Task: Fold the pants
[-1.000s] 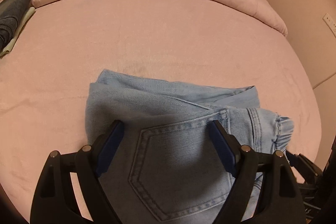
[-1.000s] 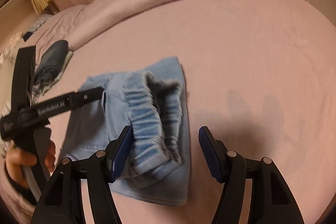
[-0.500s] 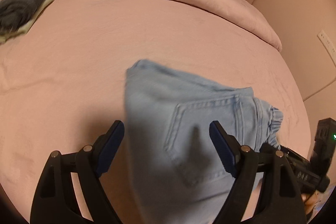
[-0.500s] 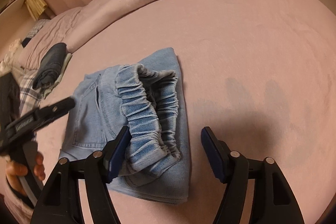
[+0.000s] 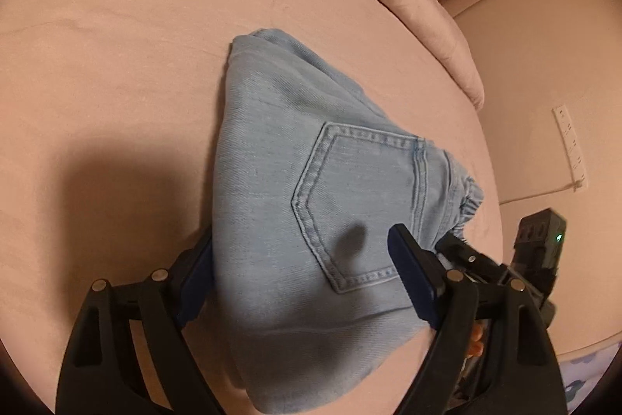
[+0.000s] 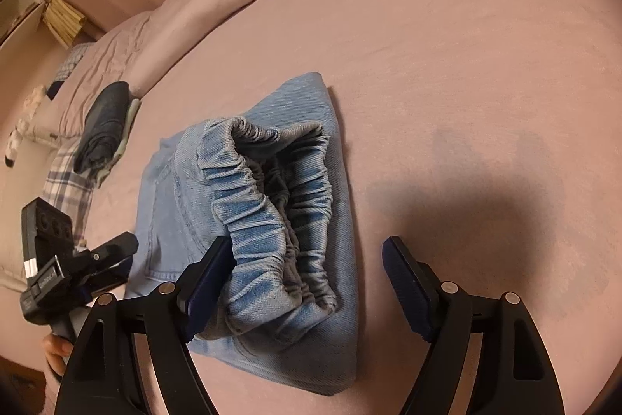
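A: We count one pair of pants [image 6: 248, 220], folded on the pink bed [image 6: 466, 84], elastic waistband beside our right tool [image 6: 307, 282].

B: That tool's jaws are opening, gripping nothing. Our left tool [image 5: 307, 279] gapes wide over the back pocket, holding nothing. One dark folded garment [image 6: 103, 127] lies far left.

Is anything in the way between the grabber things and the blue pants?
No. The folded jeans lie on the pink bed right under both. The left gripper is open over the pocket side, and the right gripper, jaws opening, straddles the waistband.
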Demonstrator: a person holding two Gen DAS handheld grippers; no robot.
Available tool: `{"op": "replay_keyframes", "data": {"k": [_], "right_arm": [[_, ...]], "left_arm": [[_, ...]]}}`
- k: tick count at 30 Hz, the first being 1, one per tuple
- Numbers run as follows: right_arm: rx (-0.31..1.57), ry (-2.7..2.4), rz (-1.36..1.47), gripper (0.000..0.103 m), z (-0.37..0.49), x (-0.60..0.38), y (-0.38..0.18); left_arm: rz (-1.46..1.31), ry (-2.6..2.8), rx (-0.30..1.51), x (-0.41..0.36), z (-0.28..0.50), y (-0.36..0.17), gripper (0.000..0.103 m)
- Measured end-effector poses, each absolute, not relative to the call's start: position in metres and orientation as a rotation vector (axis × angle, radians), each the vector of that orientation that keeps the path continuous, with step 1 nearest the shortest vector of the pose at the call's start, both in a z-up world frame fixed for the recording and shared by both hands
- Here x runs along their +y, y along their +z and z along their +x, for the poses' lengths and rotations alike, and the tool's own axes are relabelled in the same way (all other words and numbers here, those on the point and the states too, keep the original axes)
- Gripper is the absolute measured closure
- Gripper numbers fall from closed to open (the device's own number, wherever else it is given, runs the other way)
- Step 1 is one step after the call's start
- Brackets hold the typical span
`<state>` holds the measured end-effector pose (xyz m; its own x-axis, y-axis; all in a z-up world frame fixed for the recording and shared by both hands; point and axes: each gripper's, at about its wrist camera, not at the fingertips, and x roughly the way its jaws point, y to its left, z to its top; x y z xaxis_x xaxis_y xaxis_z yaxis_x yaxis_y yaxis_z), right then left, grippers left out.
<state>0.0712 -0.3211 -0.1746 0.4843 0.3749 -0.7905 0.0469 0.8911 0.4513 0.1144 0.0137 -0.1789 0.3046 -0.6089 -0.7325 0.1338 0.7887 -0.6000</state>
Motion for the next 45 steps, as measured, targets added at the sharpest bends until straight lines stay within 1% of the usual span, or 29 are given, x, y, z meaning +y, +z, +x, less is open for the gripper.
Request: {"op": "replay_keyframes", "data": {"k": [1, 6, 7, 8, 12, 15, 17, 18, 22, 23, 25, 27, 32, 33, 45], "right_arm": [[1.057, 0.214, 0.451, 0.024, 0.072, -0.321, -0.175], [1.086, 0.293, 0.479, 0.024, 0.084, -0.317, -0.179], [1.089, 0.318, 0.494, 0.022, 0.088, -0.316, -0.179], [1.098, 0.361, 0.522, 0.017, 0.094, -0.314, -0.181], [1.109, 0.385, 0.502, 0.017, 0.108, -0.302, -0.183], [1.103, 0.383, 0.504, 0.017, 0.110, -0.298, -0.182], [1.093, 0.377, 0.509, 0.020, 0.107, -0.298, -0.181], [1.089, 0.370, 0.508, 0.021, 0.106, -0.298, -0.180], [1.065, 0.375, 0.497, 0.033, 0.101, -0.295, -0.173], [1.058, 0.367, 0.481, 0.038, 0.100, -0.293, -0.170], [1.048, 0.353, 0.464, 0.042, 0.097, -0.292, -0.166], [1.028, 0.354, 0.462, 0.047, 0.095, -0.292, -0.161], [0.990, 0.368, 0.441, 0.048, 0.093, -0.287, -0.148], [0.978, 0.370, 0.431, 0.050, 0.093, -0.285, -0.144], [0.880, 0.418, 0.386, 0.050, 0.111, -0.266, -0.108]], "left_arm": [[-0.472, -0.520, 1.166, 0.012, 0.113, -0.179, 0.017], [-0.480, -0.540, 1.178, 0.012, 0.120, -0.177, 0.017], [-0.481, -0.545, 1.180, 0.011, 0.122, -0.178, 0.017], [-0.476, -0.556, 1.182, 0.010, 0.124, -0.178, 0.017], [-0.457, -0.583, 1.177, 0.002, 0.127, -0.177, 0.017], [-0.467, -0.591, 1.174, 0.000, 0.129, -0.176, 0.019], [-0.482, -0.589, 1.170, 0.003, 0.128, -0.176, 0.025], [-0.486, -0.590, 1.168, 0.006, 0.127, -0.175, 0.029], [-0.467, -0.580, 1.157, 0.010, 0.122, -0.172, 0.046], [-0.471, -0.575, 1.154, 0.009, 0.122, -0.170, 0.048], [-0.488, -0.579, 1.145, 0.011, 0.121, -0.168, 0.052], [-0.497, -0.589, 1.133, 0.013, 0.119, -0.165, 0.053], [-0.485, -0.612, 1.103, 0.010, 0.116, -0.155, 0.053], [-0.480, -0.613, 1.097, 0.009, 0.116, -0.153, 0.053], [-0.452, -0.604, 0.986, 0.023, 0.129, -0.112, 0.053]]}}
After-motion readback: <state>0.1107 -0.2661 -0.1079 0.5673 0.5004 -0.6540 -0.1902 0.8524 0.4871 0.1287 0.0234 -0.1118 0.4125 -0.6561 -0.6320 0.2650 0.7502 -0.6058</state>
